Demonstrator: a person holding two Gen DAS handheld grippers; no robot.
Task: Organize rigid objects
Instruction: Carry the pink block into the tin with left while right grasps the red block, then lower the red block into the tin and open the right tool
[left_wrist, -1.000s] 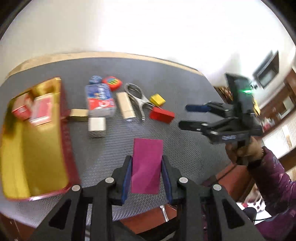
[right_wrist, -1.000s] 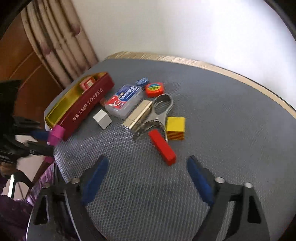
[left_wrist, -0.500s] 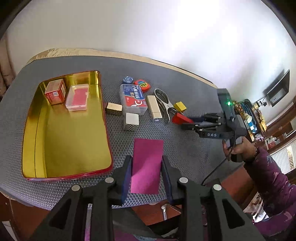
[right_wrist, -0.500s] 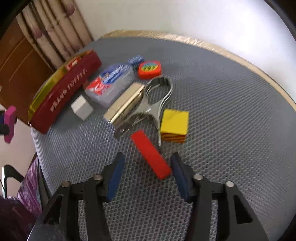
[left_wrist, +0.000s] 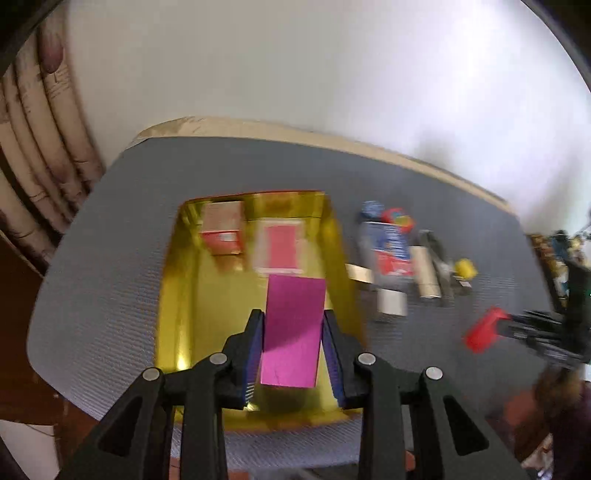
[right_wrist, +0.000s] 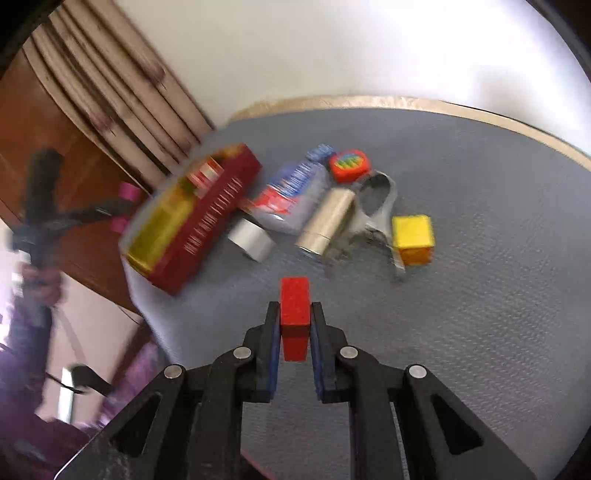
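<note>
My left gripper (left_wrist: 291, 332) is shut on a magenta block (left_wrist: 291, 328) and holds it above the gold inside of the red tin tray (left_wrist: 184, 295). A small red box (left_wrist: 221, 232) and a clear case with a red card (left_wrist: 280, 247) lie at the tray's far end. My right gripper (right_wrist: 293, 325) is shut on a red block (right_wrist: 294, 314), held above the grey mat. It also shows in the left wrist view (left_wrist: 484, 328). The tray shows in the right wrist view (right_wrist: 207, 221).
Right of the tray lie a blue-red packet (right_wrist: 291, 195), a white cube (right_wrist: 251, 240), a gold metal bar (right_wrist: 328, 218), a metal clip (right_wrist: 376, 206), a yellow cube (right_wrist: 412, 236), a red-orange tape measure (right_wrist: 349, 164) and a blue cap (right_wrist: 319, 151). Curtains hang at the left.
My left gripper has moved left with the magenta block, from over the mat to over the tray. My right gripper has shut on the red block and lifted it.
</note>
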